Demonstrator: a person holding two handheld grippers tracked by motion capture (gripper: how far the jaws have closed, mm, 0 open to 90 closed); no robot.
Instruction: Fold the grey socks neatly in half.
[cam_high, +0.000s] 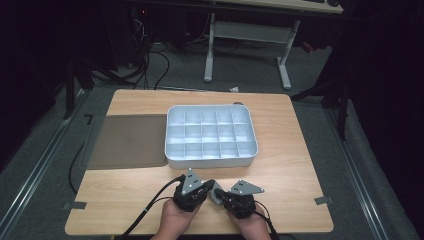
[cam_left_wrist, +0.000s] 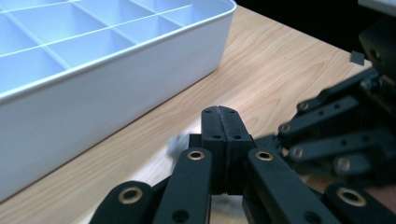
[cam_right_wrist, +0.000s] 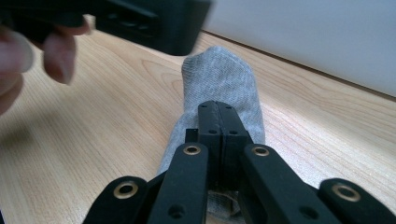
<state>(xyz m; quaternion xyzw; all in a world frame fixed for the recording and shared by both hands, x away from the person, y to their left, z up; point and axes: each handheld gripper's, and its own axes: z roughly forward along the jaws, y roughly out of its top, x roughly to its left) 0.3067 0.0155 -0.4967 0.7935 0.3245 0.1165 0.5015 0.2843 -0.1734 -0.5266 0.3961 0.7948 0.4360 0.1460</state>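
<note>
on the wooden table (cam_high: 290, 165) sits the white divided tray (cam_high: 210, 136); just in front of it lies the grey sock (cam_right_wrist: 219, 88). my right gripper (cam_right_wrist: 218, 108) pinches the sock, jaws together; my left gripper (cam_left_wrist: 219, 112) is closed on nothing.

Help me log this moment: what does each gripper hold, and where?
The right gripper pinches the grey sock at its near end. The left gripper is shut, apparently on nothing.

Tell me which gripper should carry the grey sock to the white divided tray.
Right. The right gripper is already shut on the grey sock, near the white divided tray. The left gripper is shut with nothing visibly between its jaws.
</note>
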